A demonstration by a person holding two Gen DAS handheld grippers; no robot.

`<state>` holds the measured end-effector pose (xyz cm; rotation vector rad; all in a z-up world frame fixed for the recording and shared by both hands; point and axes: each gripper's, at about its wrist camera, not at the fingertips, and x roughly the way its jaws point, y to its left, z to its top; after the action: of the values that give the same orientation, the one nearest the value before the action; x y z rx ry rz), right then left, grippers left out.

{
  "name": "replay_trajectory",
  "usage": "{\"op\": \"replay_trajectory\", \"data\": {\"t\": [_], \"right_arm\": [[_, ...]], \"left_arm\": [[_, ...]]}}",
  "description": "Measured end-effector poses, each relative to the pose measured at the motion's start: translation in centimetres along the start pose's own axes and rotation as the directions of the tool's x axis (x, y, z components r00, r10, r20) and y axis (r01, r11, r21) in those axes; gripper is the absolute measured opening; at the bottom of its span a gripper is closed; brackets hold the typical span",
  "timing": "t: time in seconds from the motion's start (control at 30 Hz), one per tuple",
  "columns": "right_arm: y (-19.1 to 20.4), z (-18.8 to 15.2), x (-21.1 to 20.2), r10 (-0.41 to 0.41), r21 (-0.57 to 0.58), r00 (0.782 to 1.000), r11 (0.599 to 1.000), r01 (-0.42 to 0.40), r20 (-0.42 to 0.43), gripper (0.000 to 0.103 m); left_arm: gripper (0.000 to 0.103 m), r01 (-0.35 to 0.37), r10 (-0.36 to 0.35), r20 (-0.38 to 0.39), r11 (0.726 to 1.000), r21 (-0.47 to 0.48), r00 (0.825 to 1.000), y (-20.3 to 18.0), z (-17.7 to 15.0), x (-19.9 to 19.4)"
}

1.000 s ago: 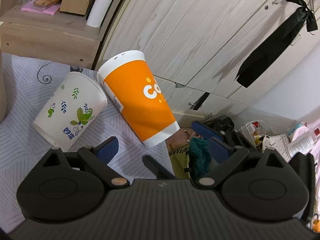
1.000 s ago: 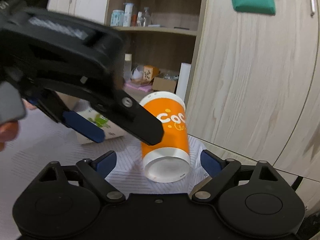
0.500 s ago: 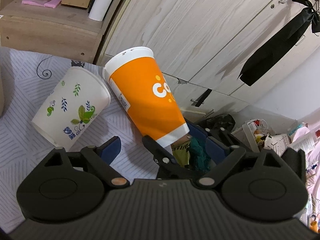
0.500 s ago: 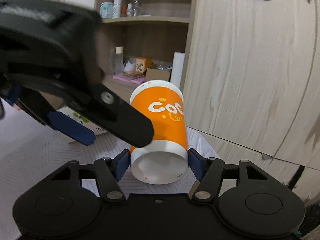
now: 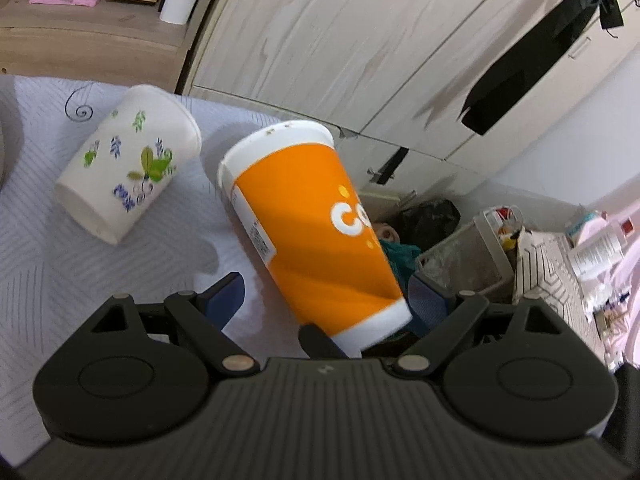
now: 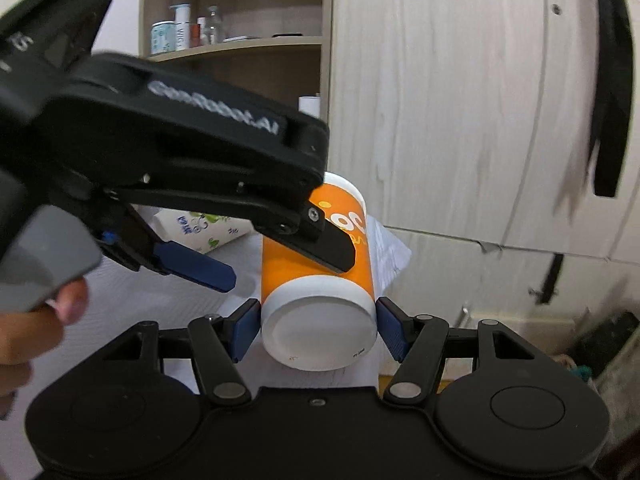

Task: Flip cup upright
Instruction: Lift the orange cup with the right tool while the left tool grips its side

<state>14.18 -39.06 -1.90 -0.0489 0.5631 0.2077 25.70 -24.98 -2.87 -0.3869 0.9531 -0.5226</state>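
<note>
The left gripper (image 6: pixel 256 256) is so close to the right wrist camera that it blocks most of the orange cup (image 6: pixel 320 264), so the logo only shows as a few letters. The floral cup (image 6: pixel 200 230) behind it is barely a sliver. The bottles on the shelf (image 6: pixel 180 34) are too small to read. In the left wrist view, the orange cup's base hides one of the fingers (image 5: pixel 428 300), and the black ribbon (image 5: pixel 532 52) is smeared with blur.

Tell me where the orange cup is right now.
The orange cup sits centre-frame in the right wrist view, its white base clamped by the right gripper, tilted above the cloth-covered table, right of the floral cup.
</note>
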Motion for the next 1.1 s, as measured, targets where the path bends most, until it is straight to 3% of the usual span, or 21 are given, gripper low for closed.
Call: {"op": "replay_trajectory", "data": {"t": [0.57, 0.83, 1.1], "right_arm": [[2.8, -2.1, -5.3, 0.009, 0.091, 1.000, 0.996, -0.007, -0.021, 0.068], [3.9, -3.6, -5.6, 0.034, 0.147, 0.997, 0.989, -0.024, -0.066, 0.068], [4.1, -3.6, -5.7, 0.145, 0.210, 0.983, 0.970, -0.120, -0.109, 0.068]], "left_arm": [[0.089, 0.140, -0.146, -0.084, 0.987, -0.075, 0.986, 2.0, -2.5, -3.0], [0.089, 0.133, -0.144, -0.108, 0.986, -0.102, 0.984, 3.5, -3.9, -3.6], [0.085, 0.084, -0.088, -0.103, 0.996, -0.044, 0.991, 4.9, -4.9, -4.6]]}}
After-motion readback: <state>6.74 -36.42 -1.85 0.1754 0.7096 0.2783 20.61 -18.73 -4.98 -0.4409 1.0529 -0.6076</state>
